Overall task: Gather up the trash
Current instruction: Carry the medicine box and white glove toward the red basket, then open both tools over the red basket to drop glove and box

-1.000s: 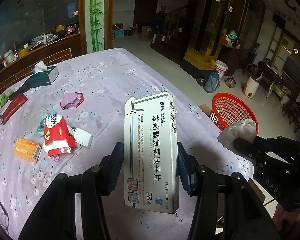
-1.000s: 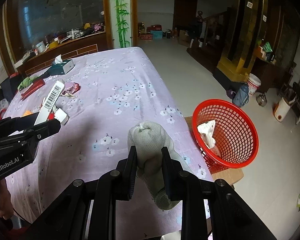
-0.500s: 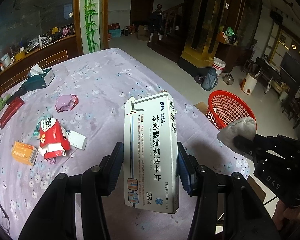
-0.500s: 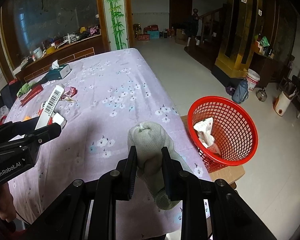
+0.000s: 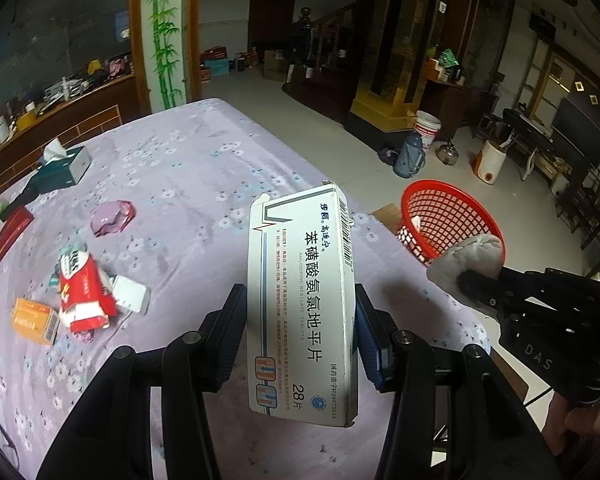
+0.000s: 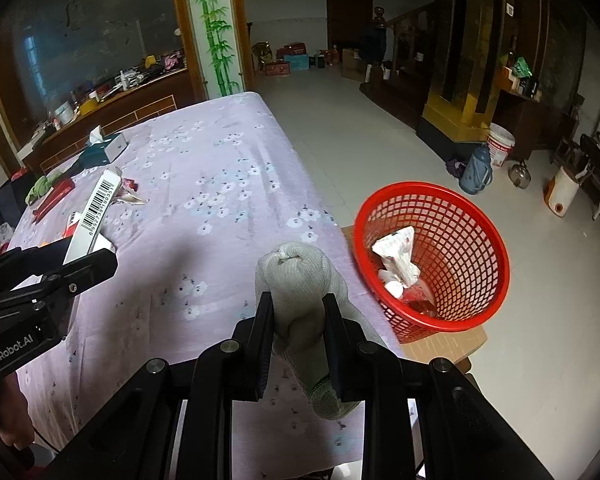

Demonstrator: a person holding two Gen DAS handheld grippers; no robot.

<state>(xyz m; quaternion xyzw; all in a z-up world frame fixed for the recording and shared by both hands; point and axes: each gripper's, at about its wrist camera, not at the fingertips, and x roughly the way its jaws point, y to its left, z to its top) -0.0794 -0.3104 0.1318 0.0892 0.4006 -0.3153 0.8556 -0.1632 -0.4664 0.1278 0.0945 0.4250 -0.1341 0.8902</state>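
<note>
your left gripper (image 5: pixel 300 332) is clamped on a white medicine box (image 5: pixel 302 304), held upright above the purple flowered tablecloth (image 5: pixel 188 184), while your right gripper (image 6: pixel 298 320) is closed around a balled-up grey knit glove (image 6: pixel 300 280) over the table's near right edge. the red mesh basket (image 6: pixel 480 240) sits just off that edge on a low wooden stand, and it holds crumpled white and red wrappers (image 6: pixel 400 264) (each gripper shows in the other's view). more litter lies on the cloth to your left: a torn red packet (image 5: pixel 84 288), an orange box (image 5: pixel 34 320), a purple wrapper (image 5: pixel 110 218) and a teal tissue box (image 5: pixel 62 170) farther back.
</note>
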